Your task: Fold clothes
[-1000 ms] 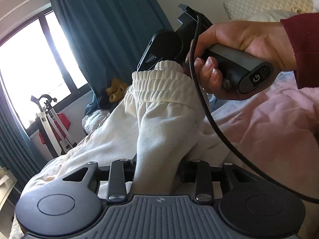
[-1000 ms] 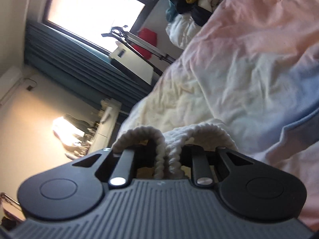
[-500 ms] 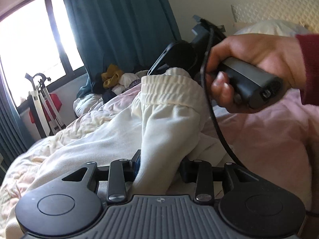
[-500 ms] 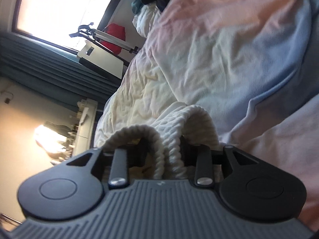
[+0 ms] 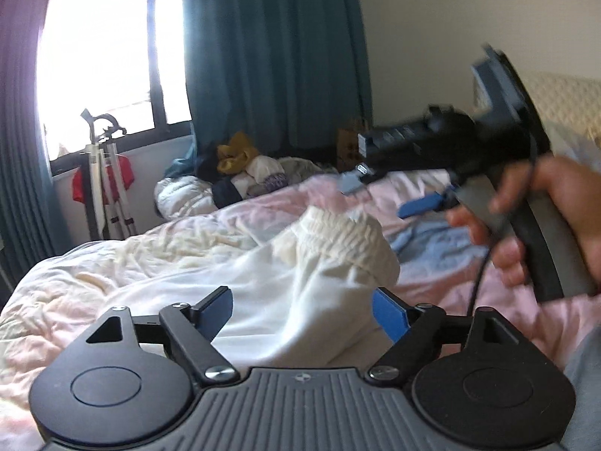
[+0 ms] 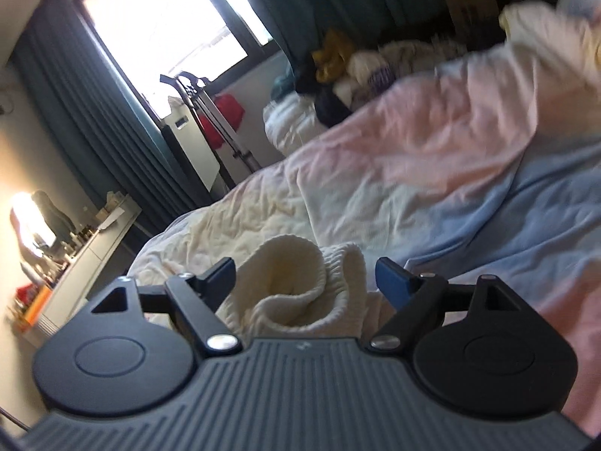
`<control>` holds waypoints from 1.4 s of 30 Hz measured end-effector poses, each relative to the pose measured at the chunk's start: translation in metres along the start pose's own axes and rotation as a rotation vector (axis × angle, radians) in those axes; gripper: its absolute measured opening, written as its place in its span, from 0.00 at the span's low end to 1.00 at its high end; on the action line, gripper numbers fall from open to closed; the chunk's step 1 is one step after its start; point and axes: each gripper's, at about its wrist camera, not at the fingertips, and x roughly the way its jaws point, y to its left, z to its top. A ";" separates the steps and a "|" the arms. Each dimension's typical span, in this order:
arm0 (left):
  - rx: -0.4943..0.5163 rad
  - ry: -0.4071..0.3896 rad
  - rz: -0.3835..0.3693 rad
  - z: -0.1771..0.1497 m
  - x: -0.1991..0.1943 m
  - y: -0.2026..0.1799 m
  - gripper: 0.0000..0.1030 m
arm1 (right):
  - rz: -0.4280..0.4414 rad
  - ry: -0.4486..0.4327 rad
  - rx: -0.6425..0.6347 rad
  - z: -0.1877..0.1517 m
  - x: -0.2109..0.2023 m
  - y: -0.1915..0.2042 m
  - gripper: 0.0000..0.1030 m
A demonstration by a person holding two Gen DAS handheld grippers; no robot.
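Sweatpants (image 5: 319,263) lie on the bed (image 5: 112,263), waistband end (image 6: 300,282) between the right gripper's (image 6: 306,278) spread fingers. Behind, a clothes pile (image 5: 240,173) sits at the bed's far edge, a drying rack (image 5: 105,173) to its left under the window (image 5: 105,56).

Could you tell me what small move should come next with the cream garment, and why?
Probably draw both grippers back. The left gripper and right gripper are open, and the cream garment lies loose on the bed, its ribbed cuff bunched and unheld between the right fingers.
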 end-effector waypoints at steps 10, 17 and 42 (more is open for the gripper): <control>-0.341 0.016 0.081 0.003 -0.047 0.084 1.00 | 0.074 0.002 0.142 -0.035 -0.034 -0.008 0.82; -0.688 0.138 0.159 -0.027 -0.036 0.153 1.00 | 0.056 0.111 0.285 -0.057 -0.006 -0.019 0.83; -0.884 0.259 0.166 -0.065 0.006 0.173 1.00 | 0.036 0.261 0.300 -0.085 0.044 -0.018 1.00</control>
